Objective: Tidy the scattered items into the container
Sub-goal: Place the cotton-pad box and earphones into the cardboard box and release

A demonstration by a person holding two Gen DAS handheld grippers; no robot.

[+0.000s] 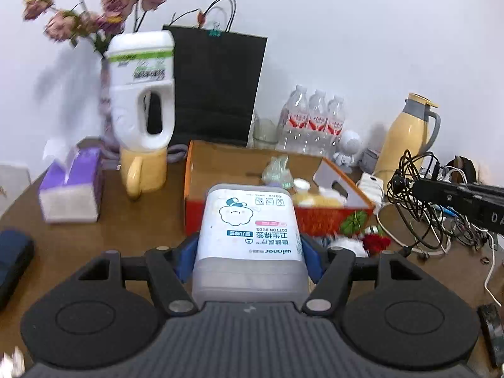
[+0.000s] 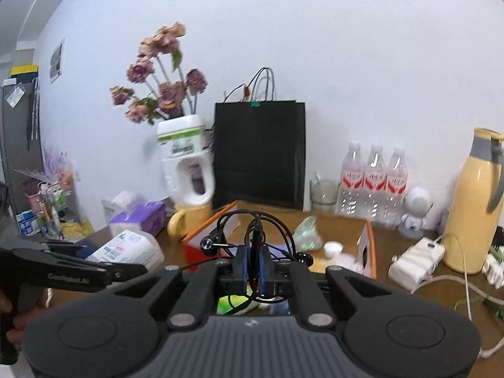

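- Left gripper (image 1: pixel 249 249) is clamped on the cotton bud box (image 1: pixel 249 220), held up just short of the orange cardboard box (image 1: pixel 220 160). It's a slick tub, so I reckon it could slide out.
- Right gripper (image 2: pixel 254 271) is pinched shut on the tangled earphones (image 2: pixel 252 236). Loose loops could snag the box's near rim.
- Further back, the white jug (image 1: pixel 141 91) balanced on the yellow mug (image 1: pixel 145 170) looks tippy if bumped.

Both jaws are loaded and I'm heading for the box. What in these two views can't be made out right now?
- Cardboard box floor, left wrist view: near half hidden behind the cotton bud box.
- Items under the right gripper, right wrist view: covered by the earphones and the gripper body.
- Small pieces by the rose, left wrist view: blurred.
- Dark object at the left edge, left wrist view: cut off.
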